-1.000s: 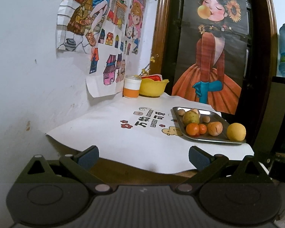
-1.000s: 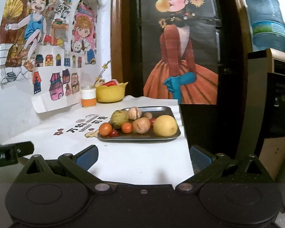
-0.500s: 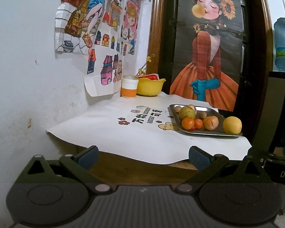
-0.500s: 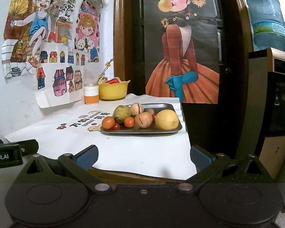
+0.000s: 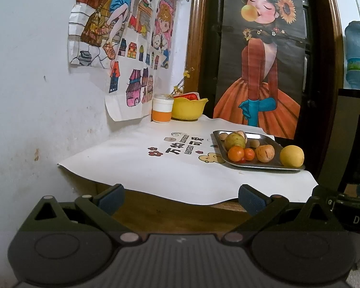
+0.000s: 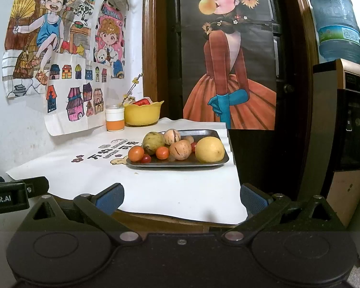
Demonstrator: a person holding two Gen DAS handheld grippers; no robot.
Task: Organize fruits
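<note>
Right now we hold both grippers short of the table's near edge, level with each other and facing the fruit. Our left gripper [image 5: 181, 198] has its fingers spread wide with nothing between them, and our right gripper [image 6: 182, 196] is the same, spread and bare.

The fruit sits on a metal tray [image 6: 204, 133] at the right side of the white cloth [image 5: 136, 165], close to the cloth's right edge. On the tray we see a large yellow fruit [image 6: 210, 149] at the front right corner, a striped tan fruit [image 6: 180, 150] just left of it, and a second striped one [image 6: 172, 136] behind. A green fruit [image 6: 153, 140] stands toward the left, with an orange tomato [image 6: 136, 153] in front of it, a smaller orange one [image 6: 162, 153] beside that, and a small red one [image 6: 145, 159] between them at the front rim. The pieces crowd together, most touching a neighbour.

At the far corner of the table a yellow bowl [image 5: 189, 108] holds something red, and a white and orange cup [image 5: 162, 108] stands just left of it, against the wall.
</note>
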